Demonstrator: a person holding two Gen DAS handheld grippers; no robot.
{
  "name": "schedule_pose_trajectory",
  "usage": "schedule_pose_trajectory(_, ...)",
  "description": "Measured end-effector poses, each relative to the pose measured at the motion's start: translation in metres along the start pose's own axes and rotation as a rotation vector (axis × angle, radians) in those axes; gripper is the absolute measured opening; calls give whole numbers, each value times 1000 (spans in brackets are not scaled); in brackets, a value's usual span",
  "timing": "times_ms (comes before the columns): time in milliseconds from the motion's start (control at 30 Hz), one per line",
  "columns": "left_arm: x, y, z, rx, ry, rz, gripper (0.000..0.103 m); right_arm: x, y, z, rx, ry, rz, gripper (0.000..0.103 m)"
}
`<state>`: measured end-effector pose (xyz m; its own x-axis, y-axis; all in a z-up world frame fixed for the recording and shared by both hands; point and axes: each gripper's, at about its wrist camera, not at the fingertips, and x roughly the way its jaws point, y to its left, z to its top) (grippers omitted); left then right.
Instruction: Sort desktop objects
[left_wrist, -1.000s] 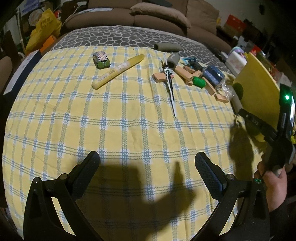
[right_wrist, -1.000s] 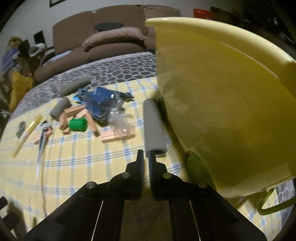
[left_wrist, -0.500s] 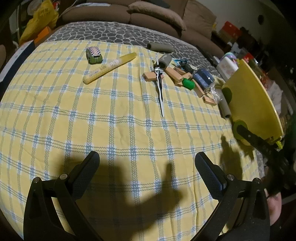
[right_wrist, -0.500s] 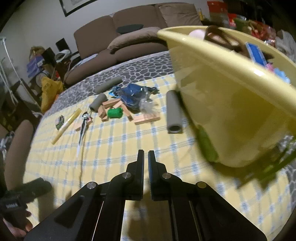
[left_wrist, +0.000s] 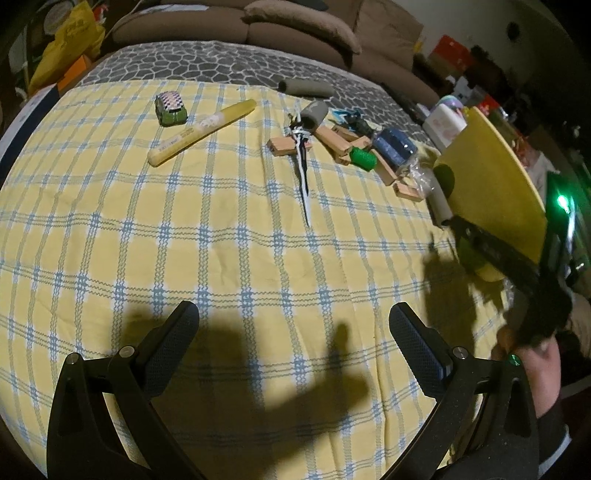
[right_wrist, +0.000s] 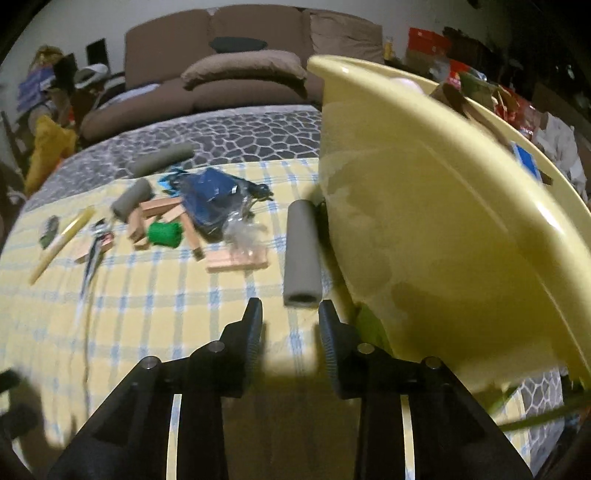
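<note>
A grey foam tube (right_wrist: 302, 254) lies on the checked cloth against the big yellow bowl (right_wrist: 443, 236). My right gripper (right_wrist: 290, 317) hovers just short of the tube's near end; its jaws are opening and nothing is between them. In the left wrist view that right gripper (left_wrist: 458, 225) reaches in from the right beside the bowl (left_wrist: 491, 177). My left gripper (left_wrist: 293, 332) stands wide open and empty over bare cloth. Farther off lie a yellow marker (left_wrist: 201, 131), a toy car (left_wrist: 170, 108), a toy dagger (left_wrist: 302, 162), wooden blocks (left_wrist: 334, 138), a green spool (left_wrist: 364, 158) and a blue bag (left_wrist: 395, 146).
Two more grey tubes (left_wrist: 304, 86) (left_wrist: 314, 114) lie near the back of the cloth. A sofa with cushions (right_wrist: 240, 74) stands behind the table. Boxes and clutter (left_wrist: 450, 110) sit past the bowl on the right. A person's hand (left_wrist: 532, 362) holds the right gripper.
The right gripper's jaws, shut before, have parted. It dipped back toward the grey tube after pulling away half a second ago. The left gripper stays open in place.
</note>
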<state>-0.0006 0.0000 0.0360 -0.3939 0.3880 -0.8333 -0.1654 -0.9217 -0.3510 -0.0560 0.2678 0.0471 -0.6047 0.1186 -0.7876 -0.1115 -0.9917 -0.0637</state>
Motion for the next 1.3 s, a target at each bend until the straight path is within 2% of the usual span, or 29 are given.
schedule_pose_trajectory(333, 2, 5, 2, -16, -1, 0, 103, 27, 14, 22, 9, 41, -60, 36)
schedule_pose_trajectory(467, 2, 3, 3, -10, -5, 0, 103, 33, 21, 27, -46, 57, -109, 36)
schedule_pose_trajectory(567, 1, 3, 3, -13, -3, -1, 103, 39, 31, 25, -136, 56, -166, 36)
schedule_pose_trajectory(667, 1, 3, 3, -13, -5, -4, 103, 43, 34, 20, -204, 51, -213, 32)
schedule_pose_trajectory(733, -1, 3, 4, -15, -11, -7, 103, 42, 33, 18, -247, 36, -246, 16)
schedule_pose_trajectory(867, -2, 5, 6, -22, -19, -13, 103, 34, 27, 13, -253, 25, -219, 14)
schedule_pose_trajectory(900, -3, 5, 6, -23, -20, -14, 103, 30, 27, 12, -253, 18, -216, 3)
schedule_pose_trajectory(1133, -5, 0, 5, -11, -27, -23, 103, 11, 41, -12, -291, 41, -104, 2)
schedule_pose_trajectory(1300, -10, 2, 5, -18, -37, -29, 103, -1, 56, -28, -326, 32, -76, 2)
